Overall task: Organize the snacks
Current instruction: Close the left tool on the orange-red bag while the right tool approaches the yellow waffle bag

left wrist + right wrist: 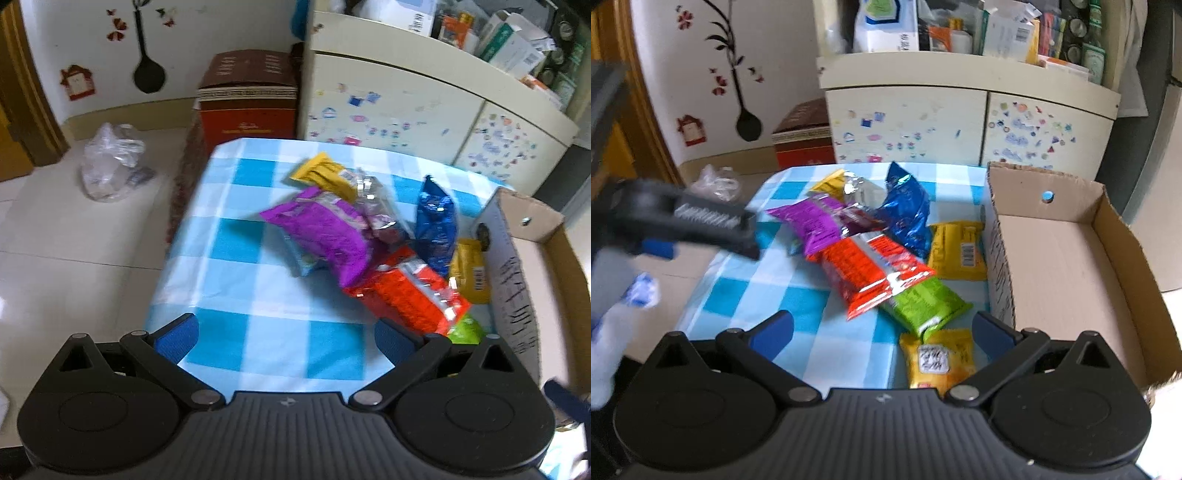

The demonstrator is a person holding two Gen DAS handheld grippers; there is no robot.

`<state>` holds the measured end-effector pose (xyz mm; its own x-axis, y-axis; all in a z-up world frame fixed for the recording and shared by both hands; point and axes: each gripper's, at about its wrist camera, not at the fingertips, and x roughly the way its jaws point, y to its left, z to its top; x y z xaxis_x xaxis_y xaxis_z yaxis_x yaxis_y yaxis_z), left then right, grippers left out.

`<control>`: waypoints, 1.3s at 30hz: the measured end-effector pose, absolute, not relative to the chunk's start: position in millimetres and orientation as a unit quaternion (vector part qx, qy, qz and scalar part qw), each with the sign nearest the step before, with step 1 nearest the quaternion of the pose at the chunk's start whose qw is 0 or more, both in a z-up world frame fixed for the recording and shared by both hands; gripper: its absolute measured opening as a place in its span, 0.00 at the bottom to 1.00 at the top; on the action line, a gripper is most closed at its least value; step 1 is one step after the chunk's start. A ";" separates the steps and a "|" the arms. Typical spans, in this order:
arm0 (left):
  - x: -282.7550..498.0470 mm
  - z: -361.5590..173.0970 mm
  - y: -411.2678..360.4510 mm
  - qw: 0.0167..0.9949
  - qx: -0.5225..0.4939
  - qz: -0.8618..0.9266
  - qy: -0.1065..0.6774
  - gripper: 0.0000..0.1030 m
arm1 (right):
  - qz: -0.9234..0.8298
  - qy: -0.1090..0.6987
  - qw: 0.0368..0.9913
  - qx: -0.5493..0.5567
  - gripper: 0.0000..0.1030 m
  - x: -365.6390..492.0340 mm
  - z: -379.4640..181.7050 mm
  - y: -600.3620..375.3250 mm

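So, both grippers wide open, empty: left gripper (282, 336), right gripper (882, 328). Snacks (871, 266) piled on cloth; box (1052, 258) at 3 o'clock looks empty. Grab top orange bag (864, 269) first, maybe loosest.

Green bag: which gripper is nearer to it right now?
Right. The right gripper is open just in front of the green bag, which lies past its right finger. The left gripper is open farther left; the bag peeks beyond its right finger.

Right gripper (882, 334) open, empty, above snack pile (879, 258); cardboard box (1071, 258) beside.
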<state>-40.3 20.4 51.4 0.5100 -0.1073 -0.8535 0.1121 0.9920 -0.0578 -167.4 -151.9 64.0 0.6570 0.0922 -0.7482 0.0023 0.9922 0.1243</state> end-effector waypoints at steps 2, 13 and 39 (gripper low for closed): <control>-37.0 48.4 15.6 0.867 -0.008 -0.076 0.492 1.00 | 0.031 0.410 0.909 0.064 0.99 -174.6 60.5 -153.1; -4.7 20.9 -26.5 0.850 -0.041 -0.129 0.509 1.00 | 0.022 0.414 0.906 0.084 0.98 -191.0 35.6 -158.7; 7.2 -18.3 -17.5 0.821 -0.044 -0.100 0.560 1.00 | -0.006 0.459 0.886 0.062 1.00 -169.0 -20.6 -133.5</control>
<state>7.2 -17.5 -18.3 0.3516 -0.2134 -0.9115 0.1156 0.9761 -0.1839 -169.0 -133.5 -20.6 0.5777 0.0465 -0.8149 0.0682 0.9921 0.1050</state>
